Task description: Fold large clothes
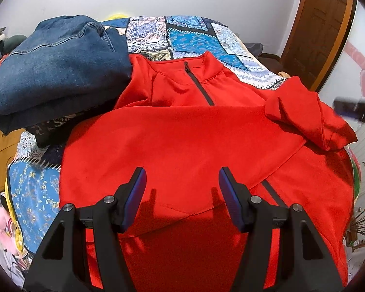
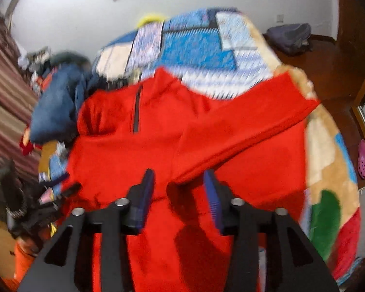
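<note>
Left wrist view: both sleeves lay folded across the red pullover ahead of my left gripper and right gripper, jaws apart, empty; body fold remained, denim garment already stacked.

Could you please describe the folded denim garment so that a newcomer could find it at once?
Start from the patterned blue quilt covering the bed. At its left side, beside the red zip-neck top, lies the denim garment, the only dark blue folded bundle there.
</note>
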The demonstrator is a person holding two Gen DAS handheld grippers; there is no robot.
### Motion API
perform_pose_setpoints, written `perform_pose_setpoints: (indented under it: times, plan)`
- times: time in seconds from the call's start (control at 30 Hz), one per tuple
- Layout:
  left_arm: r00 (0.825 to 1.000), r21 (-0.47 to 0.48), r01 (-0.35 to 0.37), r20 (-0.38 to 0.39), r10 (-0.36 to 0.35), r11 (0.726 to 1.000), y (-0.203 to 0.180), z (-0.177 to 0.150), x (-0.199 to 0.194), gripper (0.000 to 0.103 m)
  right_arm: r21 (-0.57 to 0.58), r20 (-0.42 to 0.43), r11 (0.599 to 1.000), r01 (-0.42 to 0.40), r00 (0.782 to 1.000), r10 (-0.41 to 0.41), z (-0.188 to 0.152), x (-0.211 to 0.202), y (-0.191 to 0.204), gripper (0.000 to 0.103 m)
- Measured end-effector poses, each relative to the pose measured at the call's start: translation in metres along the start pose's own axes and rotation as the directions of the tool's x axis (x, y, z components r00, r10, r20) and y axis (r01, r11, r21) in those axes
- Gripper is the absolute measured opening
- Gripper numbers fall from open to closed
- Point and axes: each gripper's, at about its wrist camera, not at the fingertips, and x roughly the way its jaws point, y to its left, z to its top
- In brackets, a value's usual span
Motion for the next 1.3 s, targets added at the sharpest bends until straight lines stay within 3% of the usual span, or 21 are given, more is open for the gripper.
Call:
perform_pose_setpoints:
  times: [0.2, 0.47, 0.63, 0.7, 0.77, 0.83, 1.0, 1.3]
  plan:
    - [1.000, 0.000, 0.007, -0.005, -0.007, 1.000, -0.005, 0.002, 0.003, 0.061, 0.117, 0.105, 0.993, 0.015, 0.994, -0.027, 0.028, -0.017, -0.033, 0.049]
    - [1.000, -0.021, 0.016, -0.019, -0.017, 1.000, 0.000, 0.002, 0.011, 0.061, 0.353, 0.003, 0.936, 0.002, 1.000, -0.003, 0.040, 0.039, -0.102, 0.049]
    - [0.999, -0.042, 0.006, -0.040, -0.007, 0.999, 0.008, 0.001, 0.019, 0.061, 0.390, -0.018, 0.921, 0.009, 1.000, -0.002, 0.041, 0.060, -0.115, 0.049]
    - [0.999, -0.052, 0.006, -0.045, -0.008, 0.999, 0.010, 0.001, 0.022, 0.061, 0.376, -0.016, 0.926, 0.024, 1.000, -0.019, 0.044, 0.066, -0.114, 0.049]
    - [0.999, -0.058, 0.006, -0.046, -0.008, 0.998, 0.011, 0.000, 0.023, 0.061, 0.350, -0.011, 0.936, 0.048, 0.999, -0.047, 0.047, 0.068, -0.113, 0.040]
    - [0.999, -0.058, 0.004, -0.045, -0.007, 0.998, 0.010, 0.000, 0.022, 0.061, 0.316, -0.001, 0.940, 0.128, 0.991, -0.134, 0.051, 0.067, -0.107, 0.010]
    - [1.000, -0.041, -0.003, -0.017, 0.003, 0.999, 0.009, 0.001, 0.009, 0.061, 0.266, 0.065, 0.958, 0.106, 0.990, -0.127, 0.063, 0.043, -0.092, 0.006]
    - [0.997, -0.061, -0.007, 0.071, 0.012, 0.998, 0.021, 0.004, -0.031, 0.061, 0.004, 0.203, 1.000, 0.001, 0.979, -0.002, 0.091, -0.021, 0.015, 0.005]
